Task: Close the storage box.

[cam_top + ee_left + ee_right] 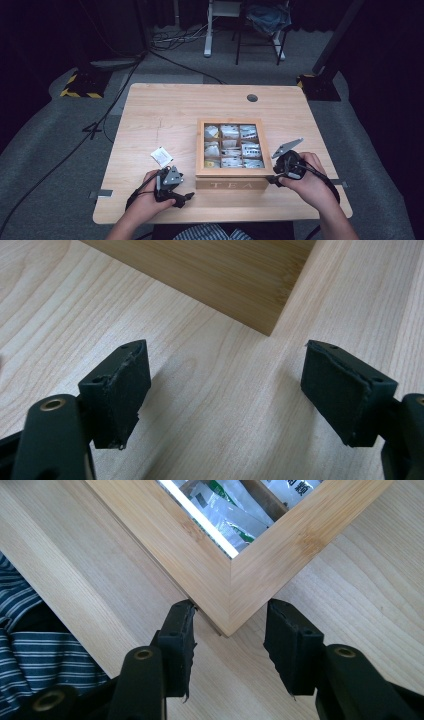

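Bamboo tea box (pixel 230 176), "TEA" lettered on its front face, glazed lid shut over nine compartments of white sachets with small print too fine to read; sits mid-worktop (pixel 165 110). Right gripper (pixel 230 645): jaws spread, straddling the box's near right corner, left jaw touching. Left gripper (pixel 222 395): jaws wide apart, empty, near the box's left corner. Loose white sachet (pixel 161 156) beside it. Grey carpet, cables, dark room

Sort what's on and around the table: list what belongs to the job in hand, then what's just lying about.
In the job:
- wooden tea box, lid down
- right tongs, jaws astride the box's front corner
- left tongs, open beside the box

Lying about:
- loose tea sachet on the table
- chair behind
- floor cables
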Motion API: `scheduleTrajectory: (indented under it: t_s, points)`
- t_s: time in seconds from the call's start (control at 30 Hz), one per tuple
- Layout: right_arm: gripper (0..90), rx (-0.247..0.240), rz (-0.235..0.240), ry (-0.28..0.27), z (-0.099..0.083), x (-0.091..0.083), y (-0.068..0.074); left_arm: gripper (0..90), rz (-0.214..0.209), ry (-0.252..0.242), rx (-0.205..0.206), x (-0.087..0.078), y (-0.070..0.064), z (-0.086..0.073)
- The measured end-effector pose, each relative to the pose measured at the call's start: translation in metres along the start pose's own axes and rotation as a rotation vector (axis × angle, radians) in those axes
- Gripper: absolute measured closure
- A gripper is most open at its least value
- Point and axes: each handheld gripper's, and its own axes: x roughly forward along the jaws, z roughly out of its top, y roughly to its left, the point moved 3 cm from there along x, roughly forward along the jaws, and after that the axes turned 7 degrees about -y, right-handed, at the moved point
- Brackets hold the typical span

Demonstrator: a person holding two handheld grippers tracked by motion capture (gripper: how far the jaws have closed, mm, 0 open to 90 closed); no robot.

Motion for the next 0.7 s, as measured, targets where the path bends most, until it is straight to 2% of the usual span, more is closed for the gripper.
scheduleTrajectory:
  t_s: [0.1, 0.2, 0.33, 0.4, 0.7]
  points:
    - [50.8, -0.006, 0.004, 0.016, -0.001, 0.004, 0.001, 20.6, 0.000, 0.000, 0.000, 0.000, 0.000, 0.000]
    - [47.5, 0.006, -0.003, -0.040, 0.000, 0.002, 0.001, 20.5, -0.001, 0.001, 0.002, 0.000, 0.000, 0.000]
    - [40.2, 0.007, -0.001, -0.074, 0.001, -0.002, 0.002, 20.5, 0.000, 0.001, 0.002, 0.000, 0.000, 0.000]
    - [39.5, 0.017, 0.000, -0.099, 0.002, -0.003, 0.000, 20.5, 0.000, 0.001, 0.003, 0.000, 0.000, 0.000]
    - [37.1, 0.069, -0.034, -0.293, 0.008, -0.017, -0.014, 23.9, 0.013, 0.003, -0.003, -0.004, -0.001, 0.000]
